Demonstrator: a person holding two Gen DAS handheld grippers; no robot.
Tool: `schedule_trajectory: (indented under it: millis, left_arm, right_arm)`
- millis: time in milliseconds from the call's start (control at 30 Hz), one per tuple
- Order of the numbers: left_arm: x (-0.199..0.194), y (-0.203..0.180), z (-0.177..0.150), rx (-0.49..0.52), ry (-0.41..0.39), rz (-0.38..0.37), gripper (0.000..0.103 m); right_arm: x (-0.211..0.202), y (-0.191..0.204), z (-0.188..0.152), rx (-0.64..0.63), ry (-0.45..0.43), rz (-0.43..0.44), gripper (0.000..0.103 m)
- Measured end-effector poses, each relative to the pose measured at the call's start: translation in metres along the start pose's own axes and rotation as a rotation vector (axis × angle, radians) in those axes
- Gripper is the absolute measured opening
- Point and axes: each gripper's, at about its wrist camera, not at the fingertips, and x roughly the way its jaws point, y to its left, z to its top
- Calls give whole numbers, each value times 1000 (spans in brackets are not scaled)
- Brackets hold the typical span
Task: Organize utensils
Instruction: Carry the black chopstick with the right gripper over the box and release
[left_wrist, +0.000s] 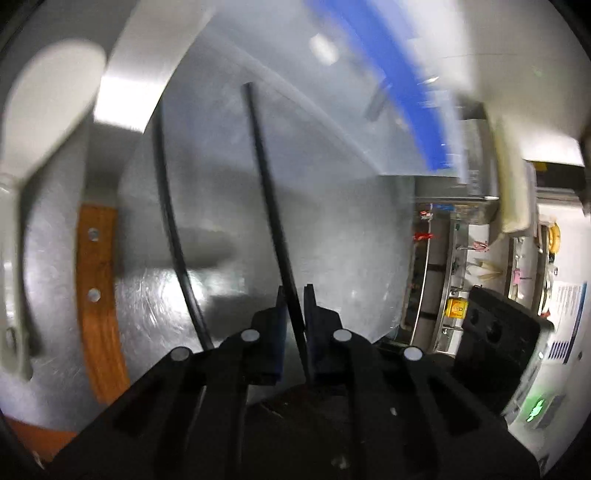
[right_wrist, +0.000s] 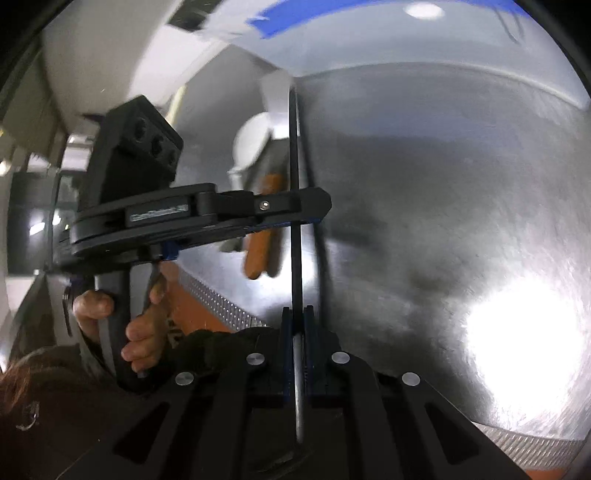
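My left gripper (left_wrist: 294, 291) is shut on a thin black chopstick (left_wrist: 266, 177) that runs up and away between its pads. In the right wrist view my right gripper (right_wrist: 296, 314) is shut on the silver lower end of that chopstick (right_wrist: 294, 147). There the left gripper (right_wrist: 321, 206) reaches in from the left and grips the stick higher up. A second black chopstick (left_wrist: 173, 229) lies on the steel table (left_wrist: 332, 240), left of the held one. A wooden-handled knife (left_wrist: 96, 266) and a white spoon (left_wrist: 40, 110) lie further left.
A person's hand (right_wrist: 144, 328) grips the left tool's handle. Blue tape (left_wrist: 399, 74) crosses the far part of the table. The table edge (right_wrist: 221, 306) has a ribbed metal strip with orange below it. Shelving and a lit room (left_wrist: 480, 258) are at the right.
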Motion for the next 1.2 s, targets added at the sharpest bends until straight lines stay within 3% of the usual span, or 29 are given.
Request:
schedule_trajectory:
  millis: [167,267,367,533,600,700,833,967,1033,1200]
  left_arm:
    - [-43,-54,-1,182,-145,-3,7]
    - [-58,-87,23,273,-201,-20,7]
    - [-66,-122,63,359,-228,-34,7]
    - [-69,-199,158,489,-231,-37,7]
    - [-55,-219,193,507,-190,-35,7]
    - [-20,-229,237,499,-110,-4,7]
    - [46,-204,275,428,17,55,7]
    - [111,-167,284,363,164,110,7]
    - [132,-156,280,355,217,139,7]
    - [161,-140,276,331,301,198,7]
  right_arm:
    - [-28,30,16,-119,-81,8,7]
    - [-52,36,34,-160,-158,-10,7]
    - [-94,38,69,-189,-284,-90,7]
    - [-157,42,132,-224,-433,-234,7]
    - [-179,29,166,-195,-463,-271,7]
    - [-179,-3,205,-123,-442,-290,7]
    - [-151,-65,237,6,-345,-292,7]
    - [-127,-108,244,103,-271,-304,7]
    - [-115,-123,246,139,-227,-337,2]
    - [-97,-131,246,153,-149,-443,3]
